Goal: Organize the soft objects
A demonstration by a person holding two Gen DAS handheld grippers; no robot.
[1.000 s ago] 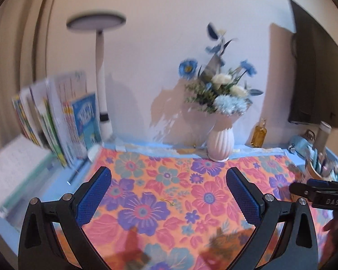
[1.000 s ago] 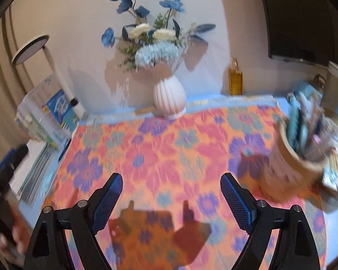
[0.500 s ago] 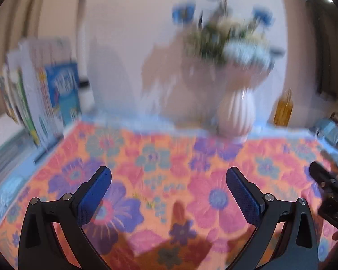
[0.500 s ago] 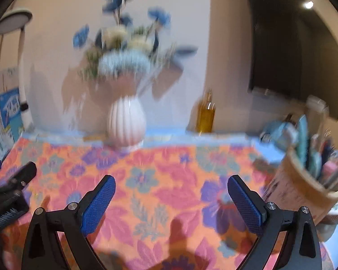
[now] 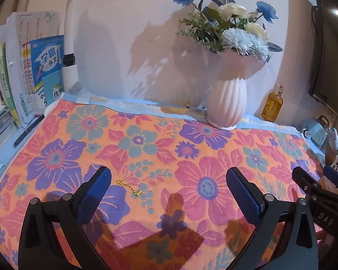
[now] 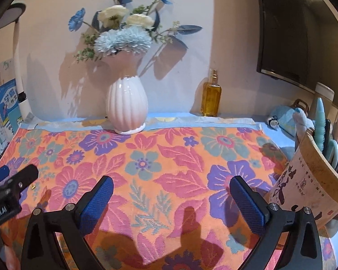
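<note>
A floral orange, pink and purple towel (image 5: 160, 148) lies spread flat over the desk; it also fills the right wrist view (image 6: 169, 157). My left gripper (image 5: 167, 193) is open and empty, hovering low over the towel's near half. My right gripper (image 6: 171, 199) is open and empty over the towel's near right part. A small yellow bead chain (image 5: 129, 186) lies on the towel between the left fingers. A blue plush toy (image 6: 290, 121) lies at the back right, off the towel.
A pink ribbed vase with flowers (image 5: 227, 103) stands on the towel's far edge. An amber bottle (image 6: 210, 96) stands by the wall. Books (image 5: 31, 76) and a lamp post (image 5: 69, 51) stand at the left. A pen holder (image 6: 313, 175) stands at the right.
Both grippers have moved lower and closer to the towel and the view has steadied. Both stay open and empty.
</note>
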